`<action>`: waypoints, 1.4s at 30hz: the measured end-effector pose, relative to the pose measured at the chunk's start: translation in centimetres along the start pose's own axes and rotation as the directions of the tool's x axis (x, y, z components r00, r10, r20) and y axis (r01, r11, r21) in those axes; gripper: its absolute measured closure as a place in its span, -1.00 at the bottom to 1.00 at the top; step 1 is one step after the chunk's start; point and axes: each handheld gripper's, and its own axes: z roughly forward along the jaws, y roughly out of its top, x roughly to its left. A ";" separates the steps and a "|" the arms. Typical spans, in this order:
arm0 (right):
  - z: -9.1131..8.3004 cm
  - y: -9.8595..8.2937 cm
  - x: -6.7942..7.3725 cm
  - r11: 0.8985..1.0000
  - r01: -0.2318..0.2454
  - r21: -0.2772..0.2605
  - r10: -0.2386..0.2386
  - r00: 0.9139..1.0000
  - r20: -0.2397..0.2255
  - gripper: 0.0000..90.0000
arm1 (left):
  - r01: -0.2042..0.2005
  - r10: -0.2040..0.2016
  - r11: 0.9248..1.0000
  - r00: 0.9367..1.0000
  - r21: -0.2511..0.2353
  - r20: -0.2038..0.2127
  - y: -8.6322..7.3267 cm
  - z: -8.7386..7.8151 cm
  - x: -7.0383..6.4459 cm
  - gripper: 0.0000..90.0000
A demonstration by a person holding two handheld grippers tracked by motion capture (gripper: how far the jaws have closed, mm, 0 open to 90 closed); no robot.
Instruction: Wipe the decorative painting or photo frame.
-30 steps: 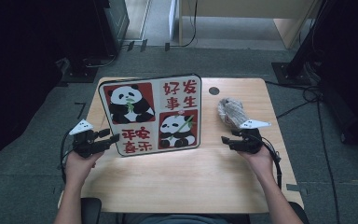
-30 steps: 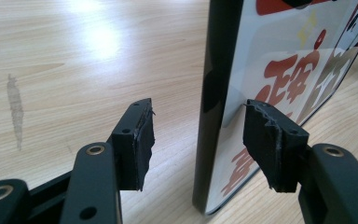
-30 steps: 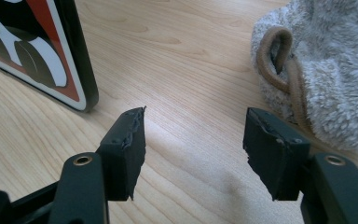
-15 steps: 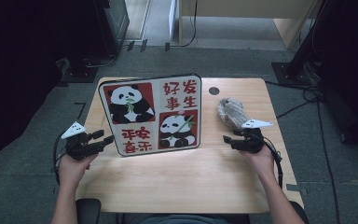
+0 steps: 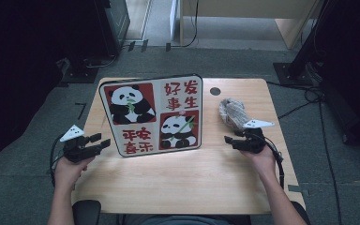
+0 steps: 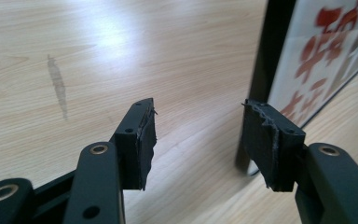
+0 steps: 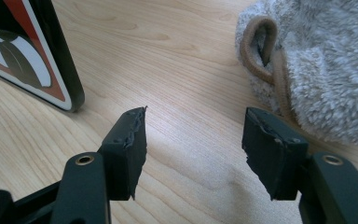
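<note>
Both grippers idle beside the panda board
The left gripper [image 5: 104, 142] has drawn back from the black-rimmed panda-print board [image 5: 151, 115]; the right gripper [image 5: 228, 139] waits near the grey fluffy bundle [image 5: 233, 112], both jaws open, empty.

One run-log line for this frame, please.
left tool: open, beside panda board edge | right tool: open, near grey fleece bundle | nothing held | wooden table

Soft overhead light glares on the table [image 6: 98, 28]; surroundings dim.
</note>
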 end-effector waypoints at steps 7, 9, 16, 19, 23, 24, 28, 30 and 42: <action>0.8 -0.4 -0.4 0.999 -0.044 0.020 0.044 0.999 -0.015 -0.09 | -0.021 0.022 0.999 0.999 0.029 -0.036 -0.6 0.8 0.7 -0.01; 1.1 -0.6 -0.4 0.998 -0.051 0.032 0.052 0.999 -0.014 -0.09 | -0.031 0.032 0.999 0.999 0.034 -0.043 -0.7 1.1 0.9 -0.01; 2.0 -1.1 -0.6 0.997 -0.015 0.080 0.013 1.000 0.022 -0.09 | -0.031 0.035 0.996 0.998 0.087 -0.042 -1.1 2.6 1.6 -0.04; 2.3 -1.3 -0.7 0.995 -0.003 0.097 0.000 0.999 0.035 -0.08 | -0.024 0.028 0.995 0.999 0.098 -0.036 -1.3 3.0 1.9 -0.06; 2.5 -1.3 -0.5 0.996 0.017 0.090 -0.021 0.999 0.046 -0.08 | -0.019 0.024 0.995 0.999 0.102 -0.048 -1.4 3.5 2.0 -0.11; 2.5 -1.4 -0.5 0.996 0.029 0.089 -0.033 0.998 0.048 -0.11 | -0.025 0.030 0.994 0.998 0.102 -0.050 -1.4 3.6 2.0 -0.11; 2.8 -1.8 -0.2 0.994 0.087 0.065 -0.091 0.994 0.057 -0.24 | -0.036 0.043 0.991 0.998 0.127 -0.052 -1.6 4.1 2.0 -0.12; 2.9 -2.1 0.0 0.990 0.131 0.048 -0.134 0.989 0.069 -0.25 | -0.052 0.062 0.987 0.996 0.154 -0.060 -1.7 4.5 1.9 -0.15; 3.2 -2.0 0.1 0.990 0.119 0.071 -0.126 0.988 0.095 -0.63 | -0.099 0.110 0.980 0.992 0.170 -0.056 -2.2 5.2 1.7 -0.34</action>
